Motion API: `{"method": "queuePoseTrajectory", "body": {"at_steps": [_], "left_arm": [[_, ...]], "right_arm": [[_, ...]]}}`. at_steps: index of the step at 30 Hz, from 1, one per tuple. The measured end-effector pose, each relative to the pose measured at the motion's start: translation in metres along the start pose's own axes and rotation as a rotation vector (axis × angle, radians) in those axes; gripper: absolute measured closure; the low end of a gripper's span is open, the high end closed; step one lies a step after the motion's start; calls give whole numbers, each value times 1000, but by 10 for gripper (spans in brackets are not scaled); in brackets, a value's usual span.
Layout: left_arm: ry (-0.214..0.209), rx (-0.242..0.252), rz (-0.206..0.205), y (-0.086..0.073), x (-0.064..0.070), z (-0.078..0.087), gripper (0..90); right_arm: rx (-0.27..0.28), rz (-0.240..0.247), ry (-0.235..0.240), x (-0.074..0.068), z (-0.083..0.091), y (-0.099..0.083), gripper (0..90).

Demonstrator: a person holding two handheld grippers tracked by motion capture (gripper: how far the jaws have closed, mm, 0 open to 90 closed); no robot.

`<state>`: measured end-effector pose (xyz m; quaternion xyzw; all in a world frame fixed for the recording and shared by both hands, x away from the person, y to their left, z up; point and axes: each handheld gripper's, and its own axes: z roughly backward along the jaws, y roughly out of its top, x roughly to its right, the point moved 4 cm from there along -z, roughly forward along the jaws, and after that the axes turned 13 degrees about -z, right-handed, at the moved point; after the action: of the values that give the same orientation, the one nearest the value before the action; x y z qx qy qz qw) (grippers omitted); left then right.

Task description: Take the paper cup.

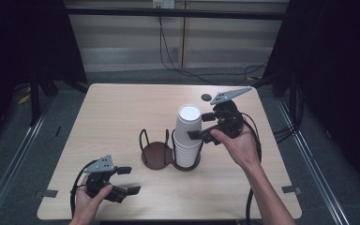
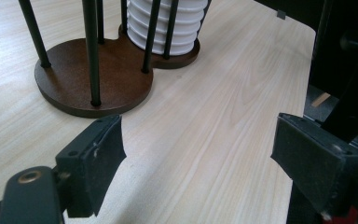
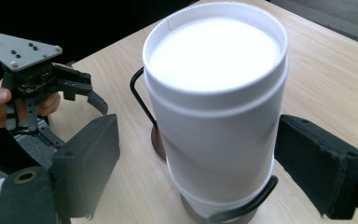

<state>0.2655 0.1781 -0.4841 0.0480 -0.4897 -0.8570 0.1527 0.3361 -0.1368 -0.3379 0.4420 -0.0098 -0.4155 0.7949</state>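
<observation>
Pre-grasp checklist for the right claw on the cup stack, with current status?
1. Right claw open: ok, both pads stand apart.
2. Top cup between the pads: ok, one pad on each side.
3. Pads touching the cup: not ok, gaps show on both sides.
4. Cup stack seated in the holder: ok, upright in the right ring.
5. Left claw out of the way: ok, open, near the table's front edge, apart from the holder.
6. Top cup free from the one below: cannot tell.
</observation>
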Motion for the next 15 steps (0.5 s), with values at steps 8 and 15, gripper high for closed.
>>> {"method": "queuePoseTrajectory", "body": {"at_steps": [8, 15], "left_arm": [[-2, -3, -1, 0, 0, 0, 164], [4, -14, 2, -1, -1, -1, 164]], "right_arm": [[-68, 3, -33, 0, -12, 15, 148], [-101, 2, -36, 2, -19, 22, 149]]}}
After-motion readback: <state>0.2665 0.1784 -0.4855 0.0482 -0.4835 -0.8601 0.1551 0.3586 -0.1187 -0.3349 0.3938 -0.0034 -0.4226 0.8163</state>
